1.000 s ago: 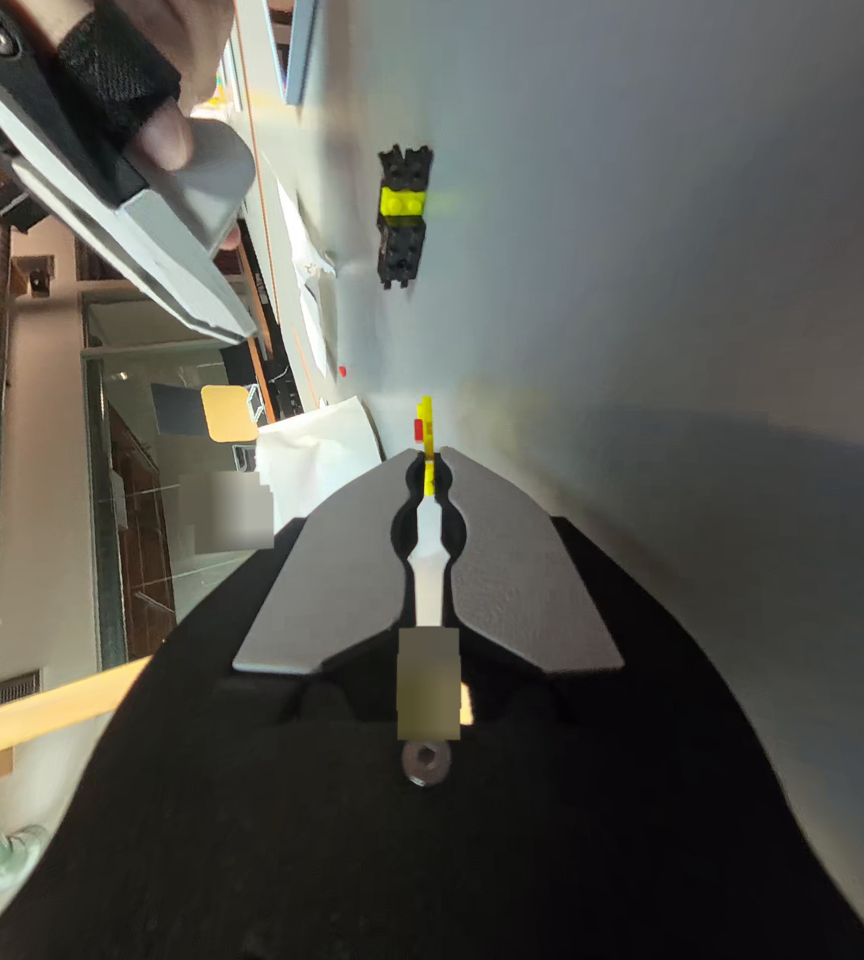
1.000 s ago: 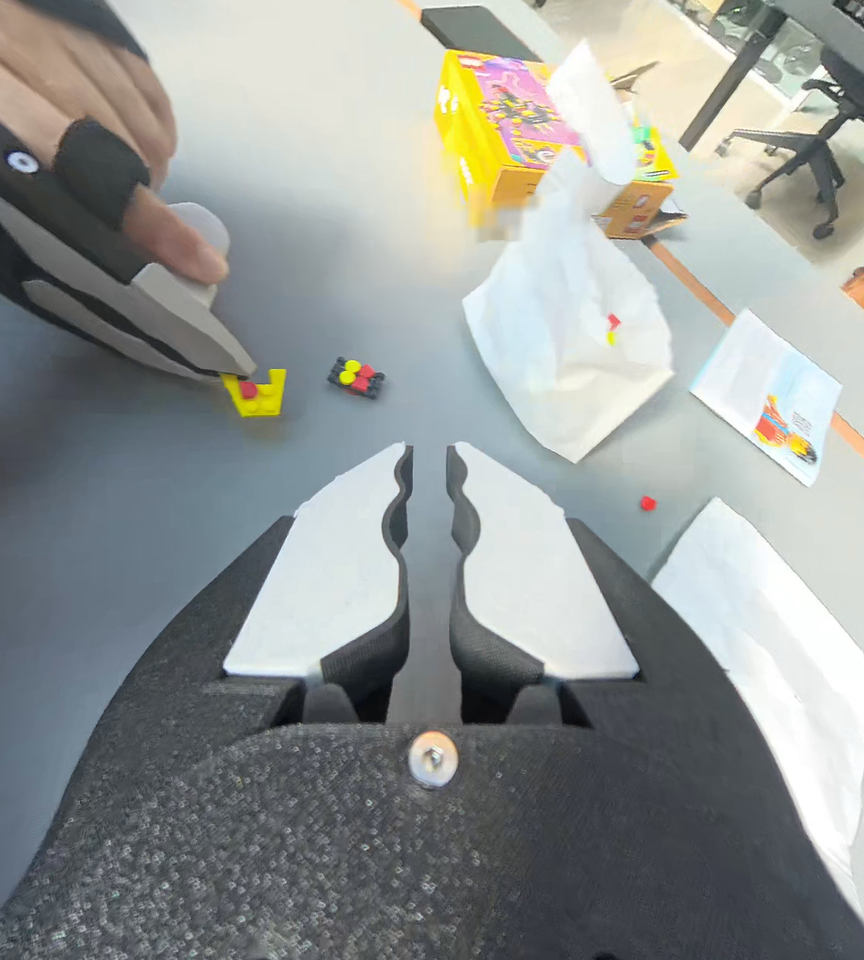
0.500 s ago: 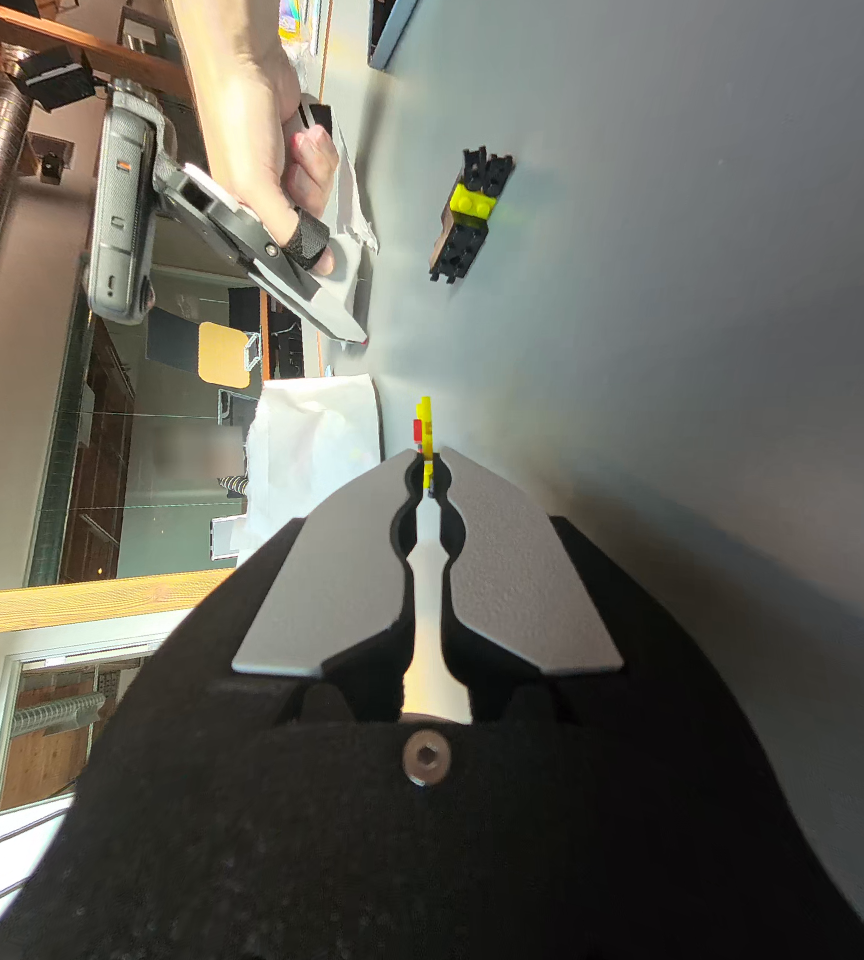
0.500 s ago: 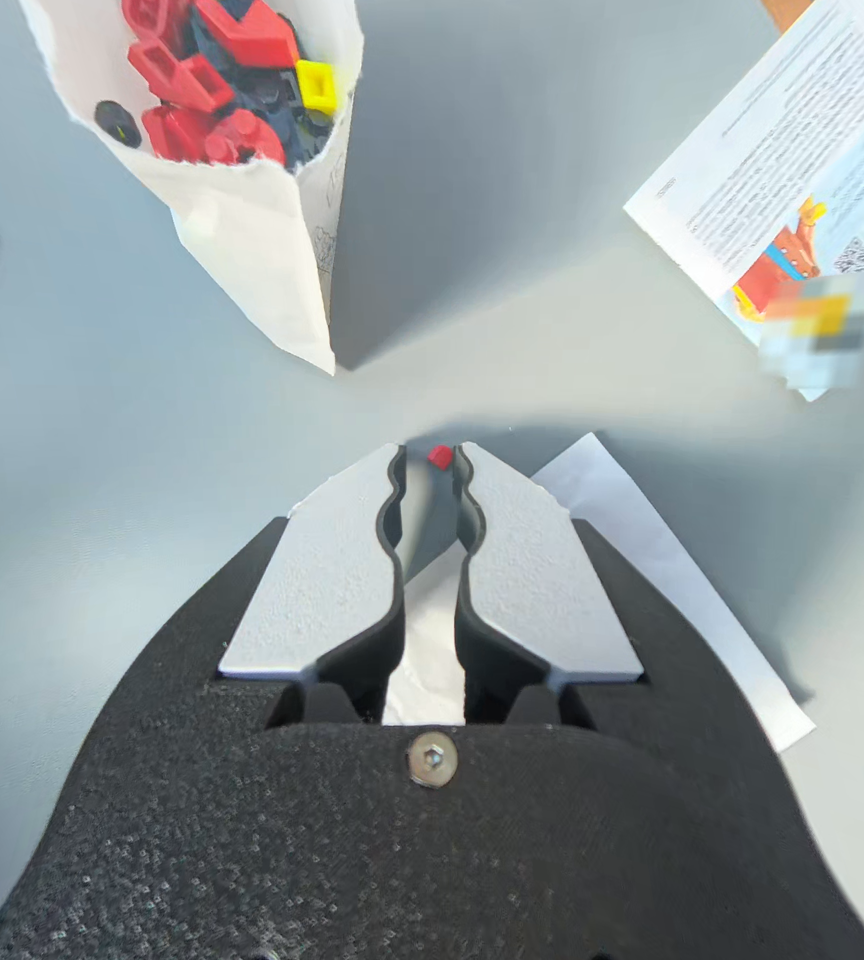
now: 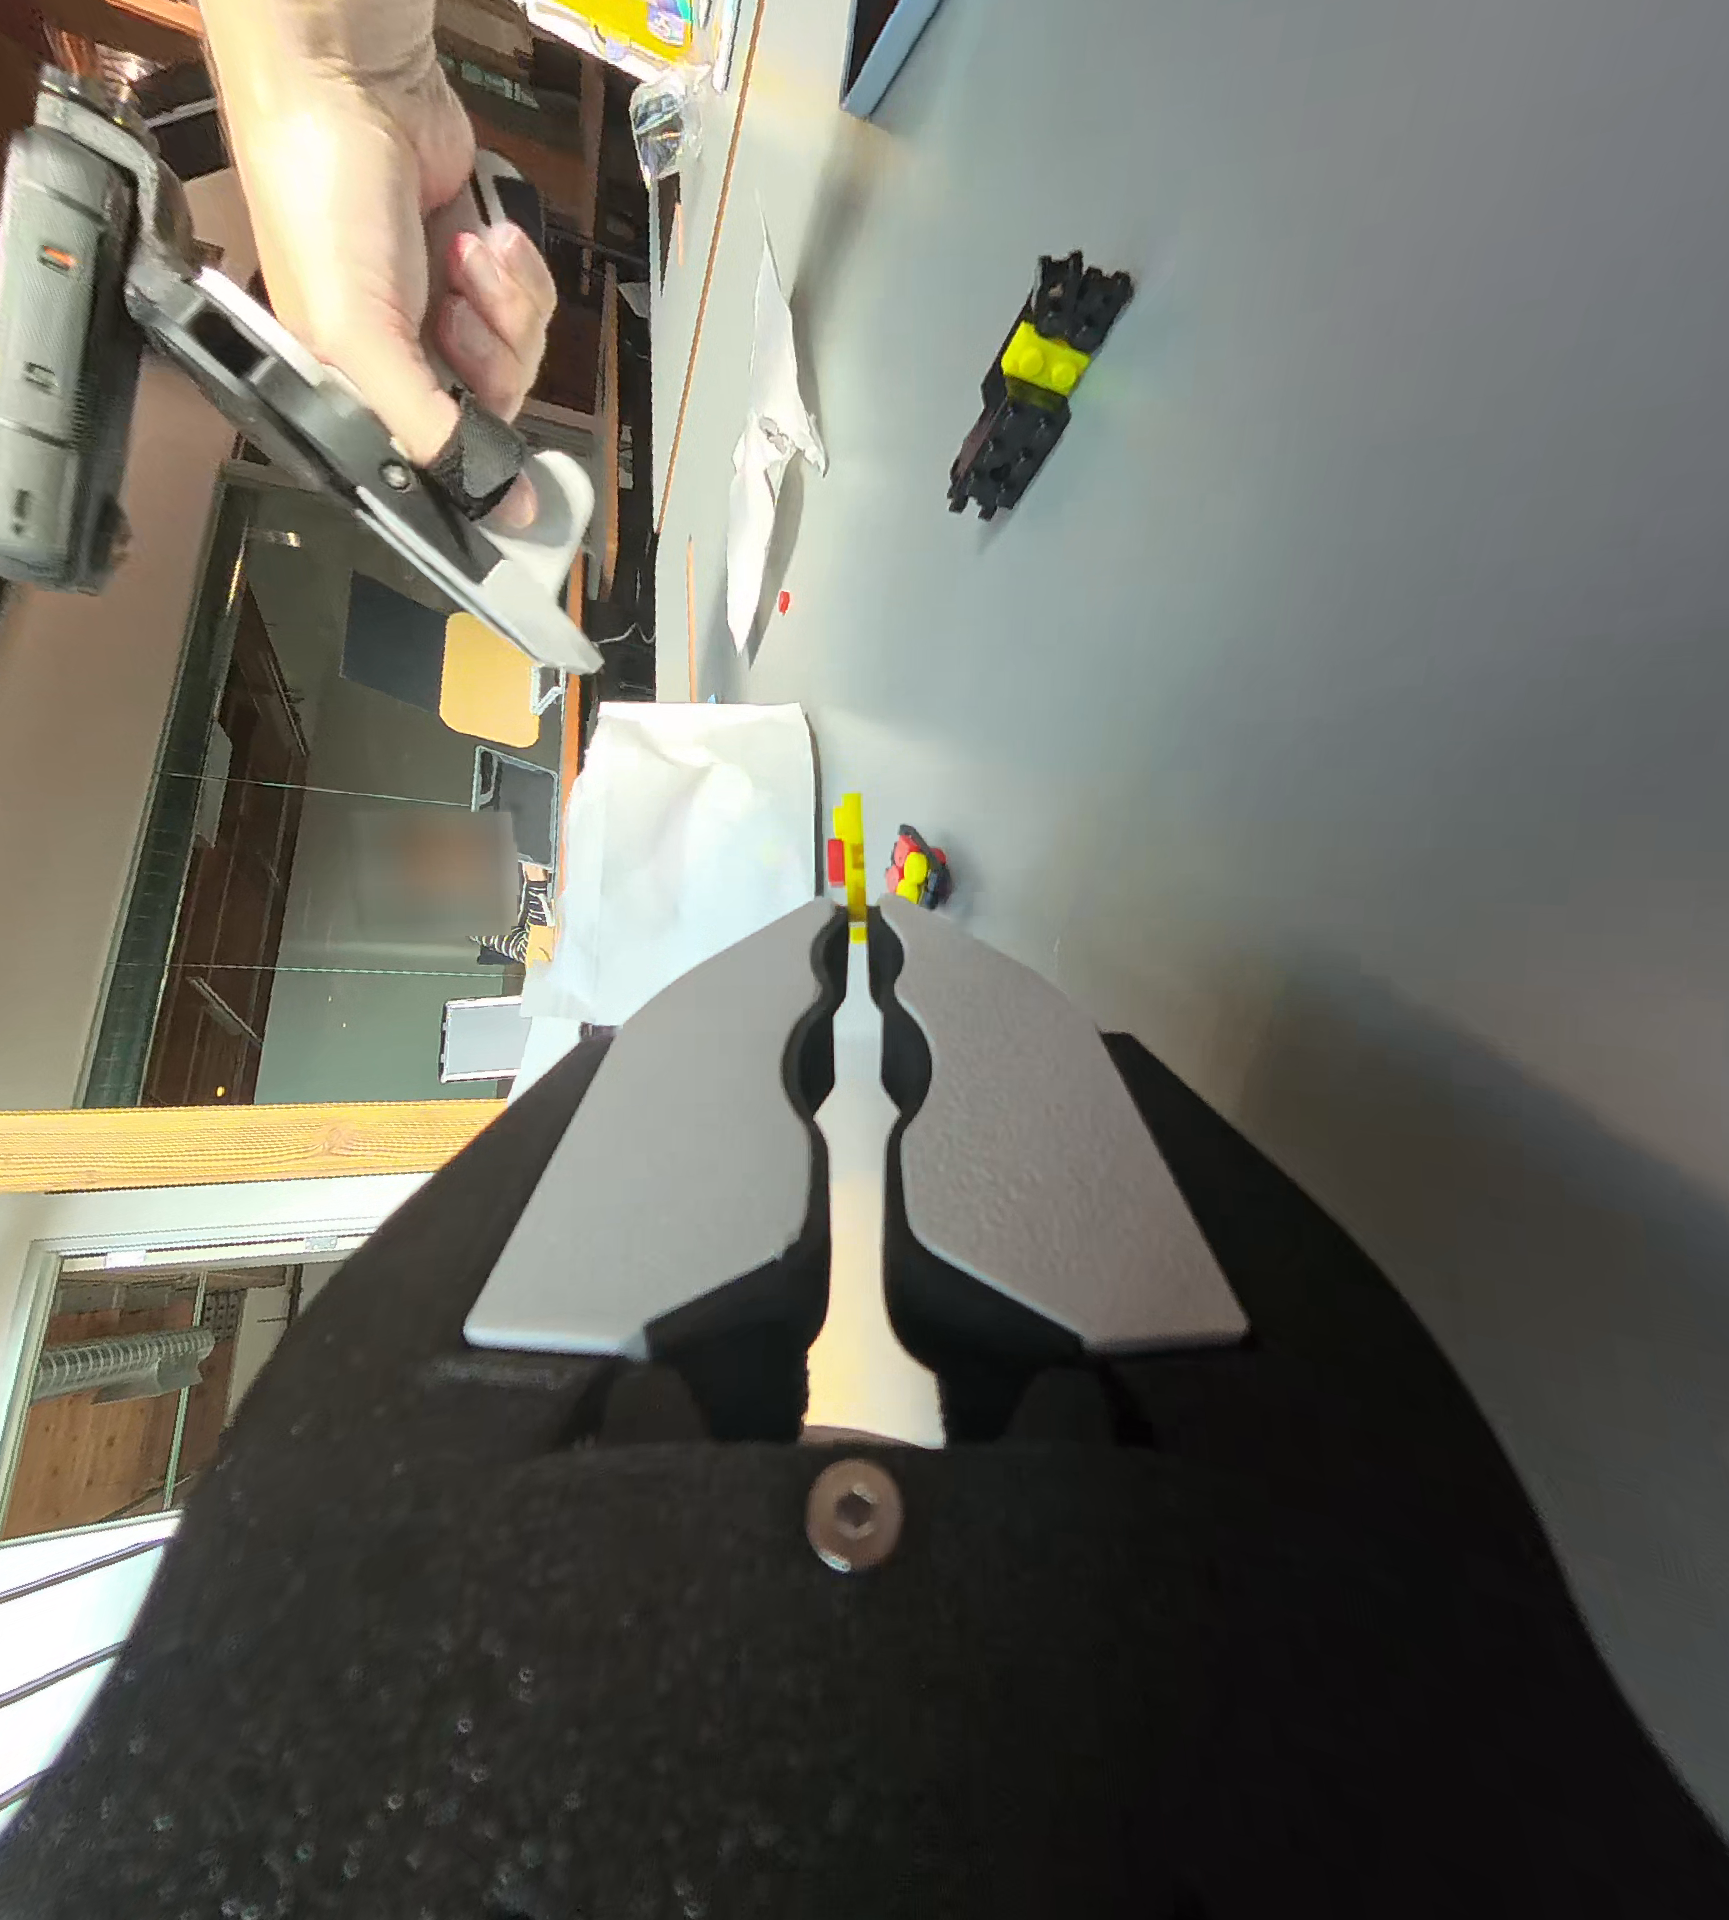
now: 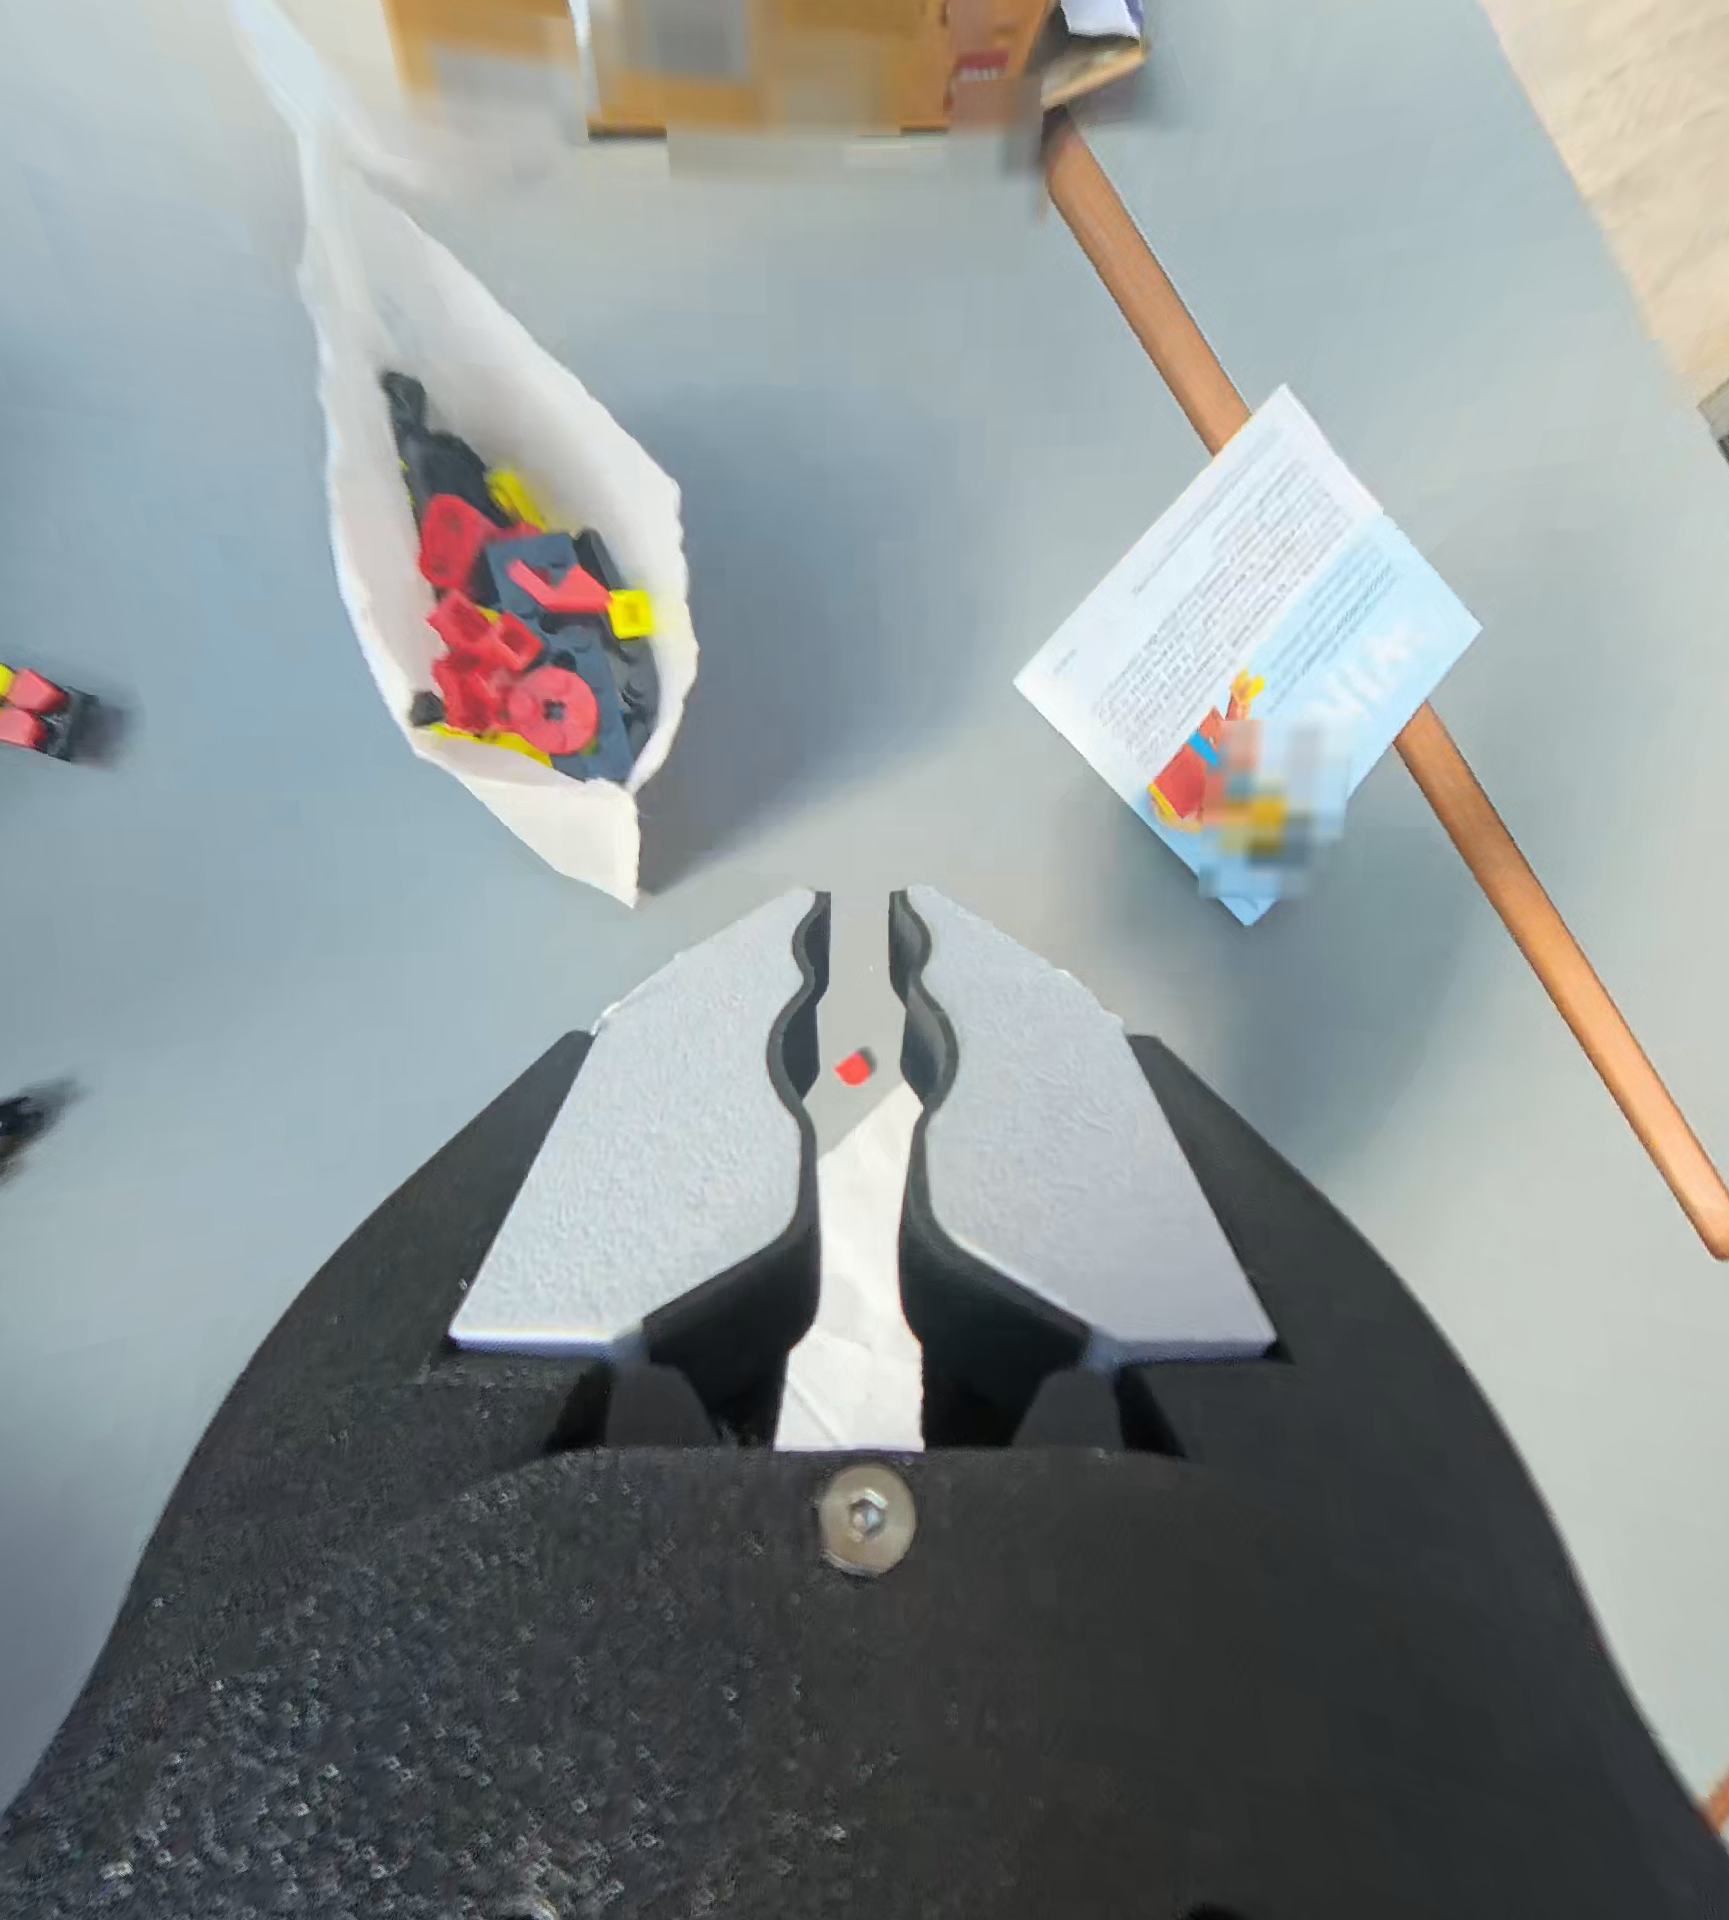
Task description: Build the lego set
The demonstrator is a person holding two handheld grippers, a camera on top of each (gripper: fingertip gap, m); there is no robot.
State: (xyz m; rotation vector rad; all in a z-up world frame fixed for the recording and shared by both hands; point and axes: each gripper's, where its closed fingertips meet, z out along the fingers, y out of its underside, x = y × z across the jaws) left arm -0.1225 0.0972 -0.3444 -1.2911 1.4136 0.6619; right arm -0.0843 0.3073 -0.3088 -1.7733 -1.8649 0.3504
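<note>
My left gripper (image 5: pixel 855 914) is shut on the edge of a thin yellow plate (image 5: pixel 849 831) with a small red piece (image 5: pixel 836 860) on it, held edge-on above the grey table (image 5: pixel 1359 727). A small dark assembly with red and yellow studs (image 5: pixel 917 868) lies just beyond it and also shows in the right wrist view (image 6: pixel 8 707). My right gripper (image 6: pixel 858 904) is open by a narrow gap and holds nothing. A tiny red piece (image 6: pixel 853 1067) lies on the table below, seen through the gap. In the left wrist view the right gripper (image 5: pixel 579 652) hangs above the table, with the red piece (image 5: pixel 784 601) on the table surface.
A black and yellow assembly (image 5: pixel 1036 384) lies farther along the table. An open white bag (image 6: pixel 569 831) holds several red, yellow and dark pieces. A leaflet (image 6: pixel 1255 644) lies at the right by a wooden strip (image 6: pixel 1514 914). White paper (image 6: pixel 855 1247) lies under my right gripper. A box (image 6: pixel 735 62) stands at the back. The tips of one gripper are about 20 centimeters away from the tips of the other.
My right gripper moved away from the yellow plate to the tiny red piece, and its jaws narrowed. The red piece stayed on the table. My left gripper kept its hold on the plate.
</note>
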